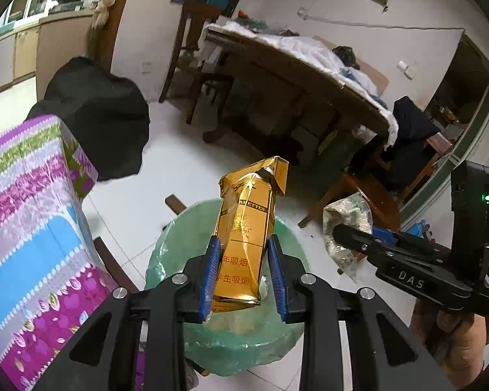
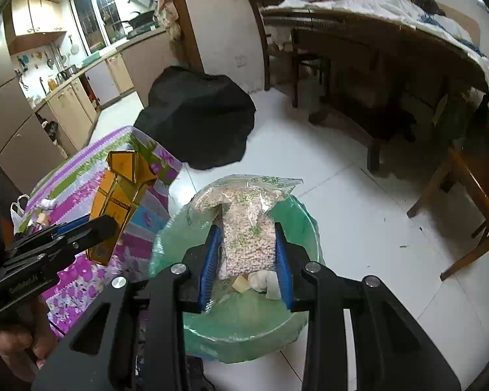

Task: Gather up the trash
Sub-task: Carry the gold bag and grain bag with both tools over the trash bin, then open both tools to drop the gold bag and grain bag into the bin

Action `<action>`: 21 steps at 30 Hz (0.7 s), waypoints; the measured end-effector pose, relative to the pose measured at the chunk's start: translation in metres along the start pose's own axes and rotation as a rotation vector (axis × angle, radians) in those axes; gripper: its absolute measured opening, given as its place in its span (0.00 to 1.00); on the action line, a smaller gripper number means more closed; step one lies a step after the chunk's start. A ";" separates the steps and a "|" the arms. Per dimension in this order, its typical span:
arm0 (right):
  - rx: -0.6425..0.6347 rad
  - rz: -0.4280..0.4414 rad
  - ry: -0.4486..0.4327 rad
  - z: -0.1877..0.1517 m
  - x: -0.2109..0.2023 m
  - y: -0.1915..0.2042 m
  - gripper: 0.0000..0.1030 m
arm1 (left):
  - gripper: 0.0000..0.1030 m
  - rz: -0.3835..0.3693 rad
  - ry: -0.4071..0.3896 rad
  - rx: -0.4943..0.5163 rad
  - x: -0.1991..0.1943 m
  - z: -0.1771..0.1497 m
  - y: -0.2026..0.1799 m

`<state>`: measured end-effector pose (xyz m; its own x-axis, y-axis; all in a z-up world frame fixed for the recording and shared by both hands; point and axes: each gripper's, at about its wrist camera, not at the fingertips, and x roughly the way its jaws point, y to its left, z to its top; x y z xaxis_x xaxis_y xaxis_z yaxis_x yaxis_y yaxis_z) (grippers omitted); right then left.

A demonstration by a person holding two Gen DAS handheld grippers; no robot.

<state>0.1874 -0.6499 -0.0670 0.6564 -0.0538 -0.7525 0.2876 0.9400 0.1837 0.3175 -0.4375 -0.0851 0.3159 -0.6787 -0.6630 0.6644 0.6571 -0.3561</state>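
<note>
The worktop [image 2: 81,176], under a striped floral cloth, still carries small scraps and a white bag [image 2: 18,210] at its far left edge, so some collecting looks left to do. Below it on the floor stands the bin [image 2: 304,224], lined with green plastic; pale scraps already lie in its bottom. Both hands are loaded over it. The right gripper [image 2: 246,259] has its jaws pinching a clear pellet bag [image 2: 247,228] directly above the opening. The left gripper [image 1: 243,275] has its jaws clamped on a gold carton [image 1: 244,224], held upright over the bin. Neither piece is dropped yet; I judge release is the step in hand.
</note>
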 end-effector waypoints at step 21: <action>0.012 -0.001 0.039 -0.008 0.022 -0.013 0.30 | 0.30 0.015 0.043 -0.010 0.035 -0.001 0.002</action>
<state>0.1929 -0.6612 -0.0910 0.6284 -0.0407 -0.7768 0.2963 0.9359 0.1906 0.3293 -0.4599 -0.1100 0.2962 -0.6537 -0.6963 0.6531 0.6706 -0.3518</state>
